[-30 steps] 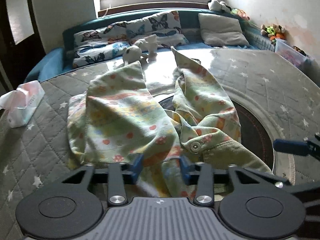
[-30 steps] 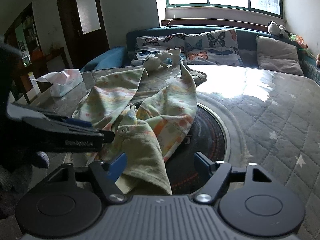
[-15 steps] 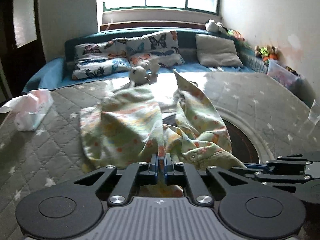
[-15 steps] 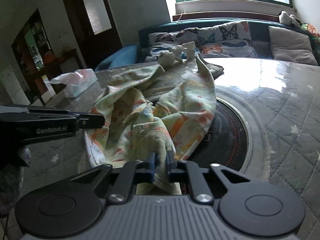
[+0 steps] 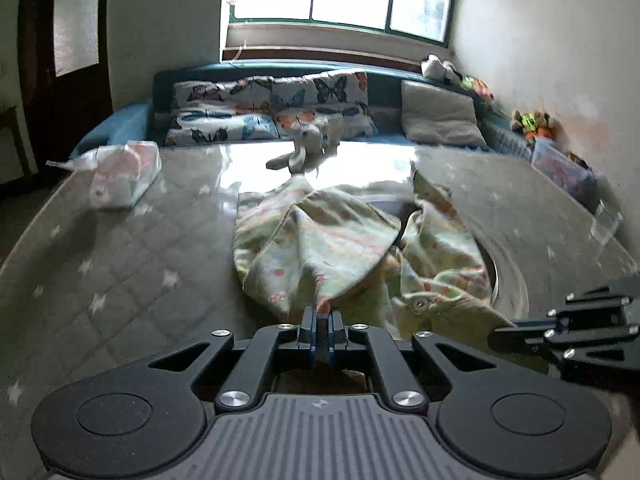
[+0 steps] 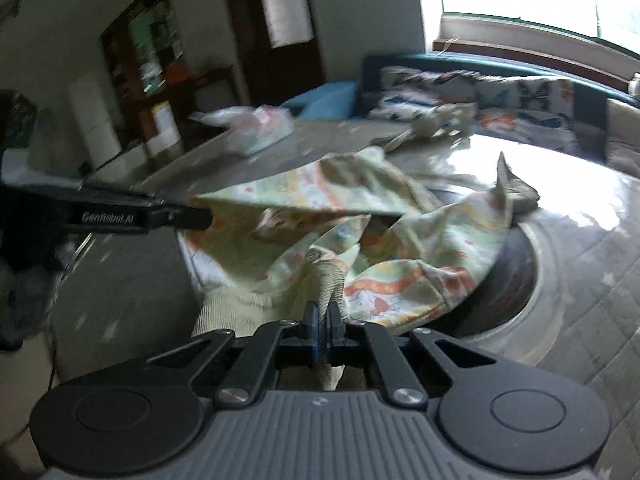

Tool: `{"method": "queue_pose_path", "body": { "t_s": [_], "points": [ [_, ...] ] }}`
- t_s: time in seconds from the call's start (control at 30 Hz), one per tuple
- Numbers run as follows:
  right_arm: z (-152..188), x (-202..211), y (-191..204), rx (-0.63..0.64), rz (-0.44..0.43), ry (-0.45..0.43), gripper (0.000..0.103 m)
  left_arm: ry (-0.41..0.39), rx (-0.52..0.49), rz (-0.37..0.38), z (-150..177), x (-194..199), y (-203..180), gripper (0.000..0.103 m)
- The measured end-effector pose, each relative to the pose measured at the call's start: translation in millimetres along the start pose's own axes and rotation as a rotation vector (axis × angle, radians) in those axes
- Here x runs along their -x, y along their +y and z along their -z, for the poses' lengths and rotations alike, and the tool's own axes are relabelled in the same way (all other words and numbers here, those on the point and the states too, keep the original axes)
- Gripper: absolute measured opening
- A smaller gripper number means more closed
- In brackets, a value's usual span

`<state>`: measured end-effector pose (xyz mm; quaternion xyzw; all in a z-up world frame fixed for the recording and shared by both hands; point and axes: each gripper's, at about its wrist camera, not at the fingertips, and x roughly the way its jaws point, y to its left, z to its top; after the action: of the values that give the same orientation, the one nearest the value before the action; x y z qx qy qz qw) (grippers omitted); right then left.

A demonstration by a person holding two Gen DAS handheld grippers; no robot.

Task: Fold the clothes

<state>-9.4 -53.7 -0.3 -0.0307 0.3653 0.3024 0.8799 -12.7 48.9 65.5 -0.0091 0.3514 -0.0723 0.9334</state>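
At the left edge of your right wrist view, the left gripper (image 6: 176, 216) carries white lettering along its side reading "GenRobot.AI".

I'm seeing motion blur smearing the tissue pack (image 6: 256, 128) and the stuffed toy (image 6: 432, 122) beyond the garment (image 6: 360, 240). My right gripper (image 5: 560, 330) is running off the frame's right edge.

Grey quilted star-print table cover (image 5: 120, 272); on it: patterned garment (image 5: 340, 240), tissue pack (image 5: 124, 176), plush toy (image 5: 308, 148).
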Motion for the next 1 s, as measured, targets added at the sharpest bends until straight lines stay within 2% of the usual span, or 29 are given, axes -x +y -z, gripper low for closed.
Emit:
{"method": "queue_pose_path", "body": {
  "t_s": [0.17,0.2,0.3,0.37,0.43,0.5,0.6,0.67,1.0],
  "points": [
    [15.8,4.7,6.1,-0.011,-0.057,0.073,0.007,0.085,-0.022,0.027,21.7,-2.3,3.4,0.006],
    [16.3,7.3,4.4,-0.019,-0.062,0.072,0.011,0.102,-0.026,0.032,26.1,-2.7,4.1,0.007],
    [9.4,16.3,-9.6,-0.05,-0.049,0.054,0.011,0.122,-0.024,0.054,28.8,-3.0,7.3,0.01],
    [-0.6,16.4,-22.5,-0.058,-0.001,0.033,0.011,0.114,-0.028,0.068,26.8,-0.9,8.4,0.013],
    [-12.7,12.4,-38.8,-0.063,0.065,0.012,0.011,0.091,-0.039,0.06,22.2,1.4,7.3,0.025],
    [-24.1,5.5,-56.7,-0.073,0.128,0.0,0.012,0.07,-0.045,0.051,18.6,3.3,6.4,0.043],
    [-45.4,-14.5,-89.8,-0.086,0.23,-0.011,0.02,0.048,-0.043,0.041,11.4,1.6,7.1,0.049],
    [-57.1,-27.0,-105.6,-0.09,0.265,-0.015,0.022,0.044,-0.034,0.034,6.5,-2.2,8.9,0.053],
    [-98.5,-113.1,-155.8,-0.112,0.346,0.02,0.027,0.03,-0.014,0.01,-25.0,-35.2,15.7,0.051]
  ]
}}
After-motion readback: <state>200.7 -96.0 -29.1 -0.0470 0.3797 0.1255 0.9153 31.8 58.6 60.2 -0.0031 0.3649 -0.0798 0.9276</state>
